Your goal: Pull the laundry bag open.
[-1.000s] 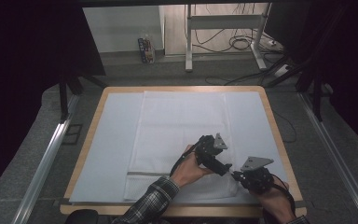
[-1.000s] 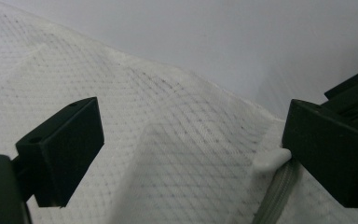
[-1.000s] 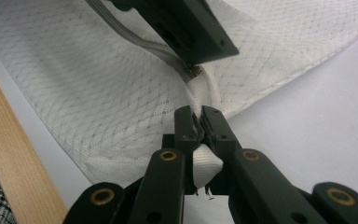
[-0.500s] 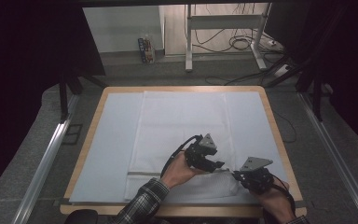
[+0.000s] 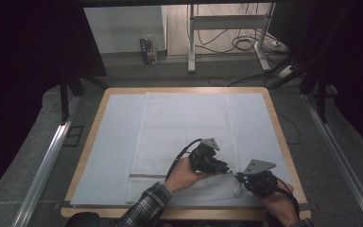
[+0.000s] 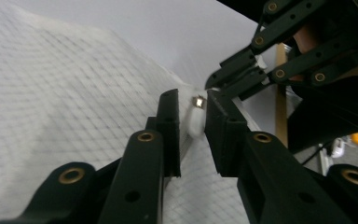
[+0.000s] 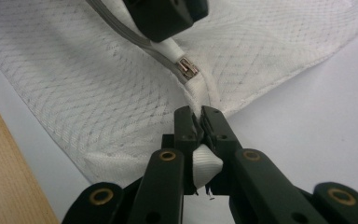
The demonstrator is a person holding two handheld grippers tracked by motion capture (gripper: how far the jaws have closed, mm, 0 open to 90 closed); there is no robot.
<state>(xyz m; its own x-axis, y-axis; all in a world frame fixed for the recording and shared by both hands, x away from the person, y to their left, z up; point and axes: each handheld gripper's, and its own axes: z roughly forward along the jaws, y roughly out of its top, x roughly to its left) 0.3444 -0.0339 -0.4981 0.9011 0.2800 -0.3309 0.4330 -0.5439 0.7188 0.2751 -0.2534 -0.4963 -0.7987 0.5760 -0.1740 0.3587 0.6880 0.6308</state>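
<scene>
A white mesh bag (image 5: 184, 127) lies flat on the table, with a grey zipper band (image 5: 144, 176) along its near end. My left gripper (image 5: 224, 168) is shut on the white zipper pull (image 6: 195, 122), just behind the metal slider (image 6: 197, 101). In the right gripper view that slider (image 7: 186, 67) sits on the grey zipper tape (image 7: 121, 28), under the left gripper (image 7: 168, 18). My right gripper (image 7: 199, 116) is shut on the bag's bunched fabric (image 7: 205, 165) at the zipper's end, close to the bag's near right corner (image 5: 236, 182). The two grippers are nearly touching.
A white sheet (image 5: 113, 142) covers the wooden table (image 5: 283, 142); its near edge (image 5: 170, 212) runs just below the hands. Metal rails (image 5: 47, 161) flank the table. A desk frame (image 5: 227, 28) and cables lie on the floor beyond the far edge.
The left hand and its gripper have shifted slightly left along the zipper line. The right gripper has stayed where it was.
</scene>
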